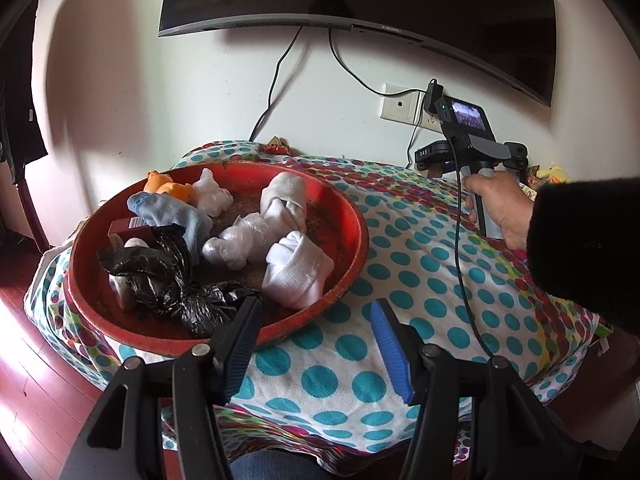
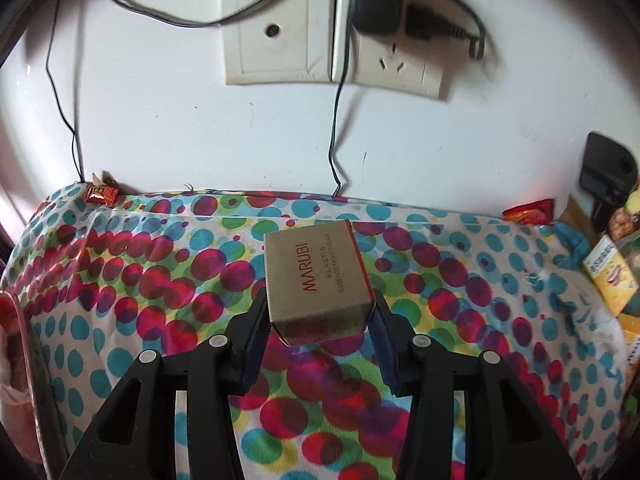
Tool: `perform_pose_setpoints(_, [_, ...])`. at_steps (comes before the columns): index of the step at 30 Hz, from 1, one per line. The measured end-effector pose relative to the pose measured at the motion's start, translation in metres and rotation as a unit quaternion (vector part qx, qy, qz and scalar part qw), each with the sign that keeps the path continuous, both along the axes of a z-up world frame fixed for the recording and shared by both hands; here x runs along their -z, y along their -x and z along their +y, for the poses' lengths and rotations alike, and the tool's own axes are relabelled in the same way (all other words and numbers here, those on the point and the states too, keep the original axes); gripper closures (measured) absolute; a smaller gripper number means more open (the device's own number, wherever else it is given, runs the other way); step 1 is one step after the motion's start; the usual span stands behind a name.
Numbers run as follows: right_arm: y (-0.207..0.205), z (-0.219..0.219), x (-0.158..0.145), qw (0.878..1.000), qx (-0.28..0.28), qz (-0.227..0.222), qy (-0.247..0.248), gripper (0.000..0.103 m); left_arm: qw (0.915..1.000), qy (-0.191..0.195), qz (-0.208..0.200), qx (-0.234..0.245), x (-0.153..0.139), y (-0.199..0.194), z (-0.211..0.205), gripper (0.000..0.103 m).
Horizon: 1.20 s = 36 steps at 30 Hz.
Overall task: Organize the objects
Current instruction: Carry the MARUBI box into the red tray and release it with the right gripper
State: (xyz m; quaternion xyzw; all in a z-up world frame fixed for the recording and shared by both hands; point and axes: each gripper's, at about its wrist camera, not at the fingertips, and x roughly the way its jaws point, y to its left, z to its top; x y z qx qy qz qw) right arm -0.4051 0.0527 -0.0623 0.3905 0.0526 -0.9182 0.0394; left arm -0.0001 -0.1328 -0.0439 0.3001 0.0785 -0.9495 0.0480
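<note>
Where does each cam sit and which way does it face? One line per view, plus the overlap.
Left wrist: on the left gripper, jaws open and empty, facing the red tray, TV and wall; shows the right hand and sleeve.
Right wrist: on the right gripper, jaws around the box, facing the wall socket.
Shared: dotted cloth, socket, tray edge.

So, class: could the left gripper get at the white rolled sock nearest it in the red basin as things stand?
Probably yes. The left gripper is open and empty, and the white rolled sock lies just ahead by the red basin rim, with nothing on top; only the rim must be cleared.
</note>
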Motion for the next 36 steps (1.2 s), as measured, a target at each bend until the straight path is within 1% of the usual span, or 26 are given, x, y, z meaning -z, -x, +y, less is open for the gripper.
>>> perform_pose_setpoints(3, [-0.022, -0.011, -0.011, 1.0, -0.005, 0.015, -0.019, 0.058, 1.0, 0.002, -0.003, -0.004, 0.0, -0.003, 0.002, 0.045])
perform_pose_setpoints(6, [-0.044, -0.024, -0.024, 0.999, -0.019, 0.026, -0.026, 0.058, 0.9999, 0.001, -0.002, -0.011, 0.0, -0.008, 0.003, 0.045])
perform_pose_setpoints(13, [-0.102, -0.049, -0.059, 0.997, -0.056, 0.053, -0.031, 0.058, 0.9999, 0.012, 0.0, -0.009, -0.002, -0.027, 0.01, 0.045])
perform_pose_setpoints(18, [-0.134, -0.069, -0.081, 0.994, -0.076, 0.071, -0.036, 0.058, 0.9997, 0.019, 0.004, -0.012, -0.004, -0.04, 0.011, 0.045])
perform_pose_setpoints(21, [-0.147, -0.077, -0.093, 0.993, -0.084, 0.079, -0.035, 0.058, 0.9997, 0.019, 0.004, -0.017, -0.005, -0.045, 0.008, 0.045])
perform_pose_setpoints(27, [-0.167, -0.094, -0.109, 0.99, -0.095, 0.094, -0.05, 0.058, 0.9995, 0.016, 0.008, -0.026, -0.009, -0.053, 0.002, 0.045])
perform_pose_setpoints(31, [-0.176, -0.102, -0.114, 0.989, -0.1, 0.096, -0.05, 0.058, 0.9994, 0.015, 0.004, -0.03, -0.008, -0.057, -0.002, 0.045])
perform_pose_setpoints(36, [-0.186, -0.114, -0.115, 0.988, -0.11, 0.097, -0.054, 0.058, 0.9986, -0.002, -0.004, -0.052, -0.004, -0.067, -0.017, 0.045])
